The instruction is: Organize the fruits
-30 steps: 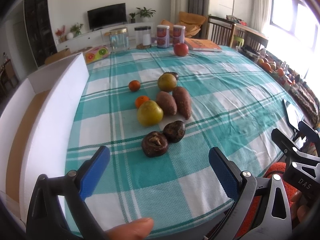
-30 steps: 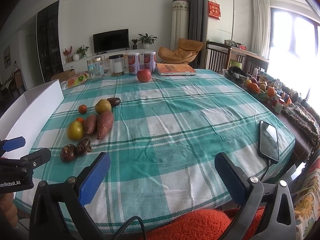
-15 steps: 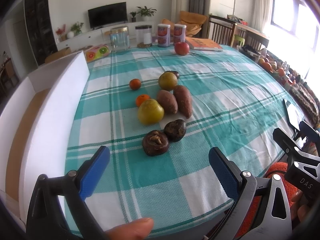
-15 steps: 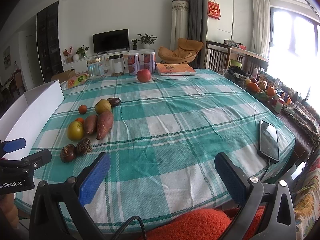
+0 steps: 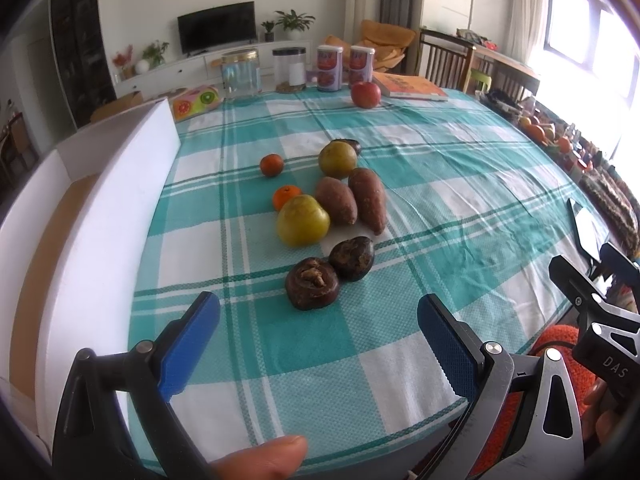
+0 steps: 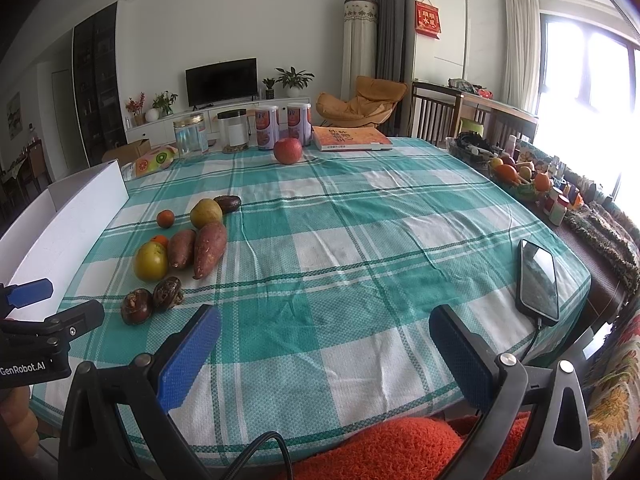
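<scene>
A cluster of produce lies on the teal checked tablecloth (image 5: pixel 440 184): two dark brown fruits (image 5: pixel 313 288), a yellow-green fruit (image 5: pixel 303 220), two sweet potatoes (image 5: pixel 368 200), two small oranges (image 5: pixel 286 196), another yellow-green fruit (image 5: pixel 337 159). A red apple (image 5: pixel 365 94) sits at the far side. My left gripper (image 5: pixel 318 340) is open and empty, just short of the dark fruits. My right gripper (image 6: pixel 324 352) is open and empty over the table's near edge, right of the cluster (image 6: pixel 180 252).
A white open box (image 5: pixel 100 208) stands along the table's left edge. Jars and cans (image 5: pixel 288 68), a book (image 5: pixel 412 87) and a fruit-print pack (image 5: pixel 196 101) line the far side. A phone (image 6: pixel 538 280) lies near the right edge.
The left gripper has edged slightly forward toward the dark fruits. The right gripper has hardly moved. Both stay open.
</scene>
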{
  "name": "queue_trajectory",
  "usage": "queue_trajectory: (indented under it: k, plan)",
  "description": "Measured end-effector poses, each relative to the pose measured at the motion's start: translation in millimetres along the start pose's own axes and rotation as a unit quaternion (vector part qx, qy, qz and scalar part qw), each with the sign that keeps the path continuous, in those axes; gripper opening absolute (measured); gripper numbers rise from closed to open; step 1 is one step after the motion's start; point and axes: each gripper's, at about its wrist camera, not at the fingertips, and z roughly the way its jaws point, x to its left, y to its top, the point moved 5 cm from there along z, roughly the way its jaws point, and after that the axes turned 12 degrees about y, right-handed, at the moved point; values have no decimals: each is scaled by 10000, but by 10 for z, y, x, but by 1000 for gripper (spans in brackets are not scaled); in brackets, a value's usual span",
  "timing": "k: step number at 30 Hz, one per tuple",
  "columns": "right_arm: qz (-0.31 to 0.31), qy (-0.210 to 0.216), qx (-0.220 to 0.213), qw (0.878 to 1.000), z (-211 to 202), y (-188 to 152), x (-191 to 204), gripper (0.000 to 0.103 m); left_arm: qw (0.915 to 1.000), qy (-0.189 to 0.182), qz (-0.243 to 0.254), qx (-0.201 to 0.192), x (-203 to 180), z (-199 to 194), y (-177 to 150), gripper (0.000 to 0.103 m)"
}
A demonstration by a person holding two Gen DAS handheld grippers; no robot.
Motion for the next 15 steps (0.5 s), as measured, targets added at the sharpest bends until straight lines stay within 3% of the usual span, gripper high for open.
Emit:
queue_trajectory:
  k: [6,8,12,15]
  plan:
    - [-22,13,23,10000,-2,5,2,103,10000,-2,-1,8,4,0,8,100]
    - [-129,84,211,9997,3,53,19,103,10000,-6,-12,-8,18,-1,16,100]
    - [-1048,-181,1311,9856,-130,308,100,103,9998,-122,-148,23,79,-48,68,100]
    - [-1768,-348,1242,9758,-359,429,254,103,9997,-202,-109,111,37,-62,70,100]
